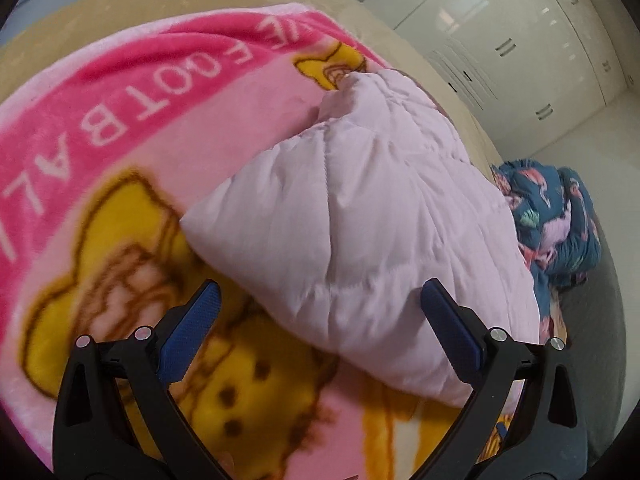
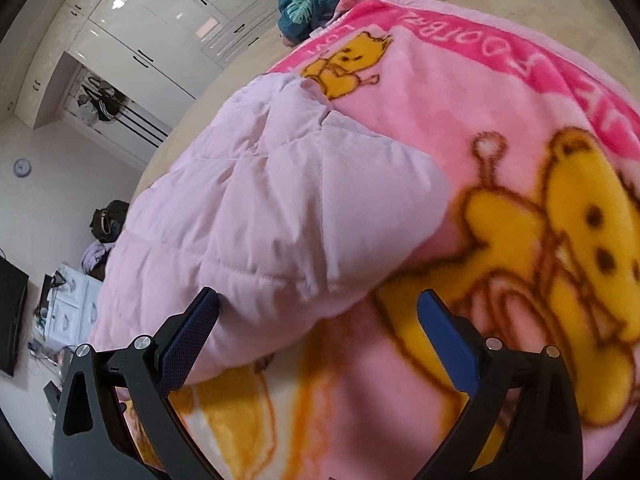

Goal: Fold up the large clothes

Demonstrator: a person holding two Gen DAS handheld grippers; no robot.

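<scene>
Two grippers, left gripper (image 1: 320,300) and right gripper (image 2: 318,306), gape empty over a pale pink quilted jacket (image 1: 360,208) mid-frame on a pink cartoon blanket (image 1: 120,128).

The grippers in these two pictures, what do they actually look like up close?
Both look alike. The left gripper has two black plastic arms with teardrop cut-outs, joined by round silver pins. Each arm ends in a flat blue finger pad with a fine dotted texture. The right gripper has the same black frame, silver pins and blue pads. No cables, labels or sleeves show in either view.
</scene>
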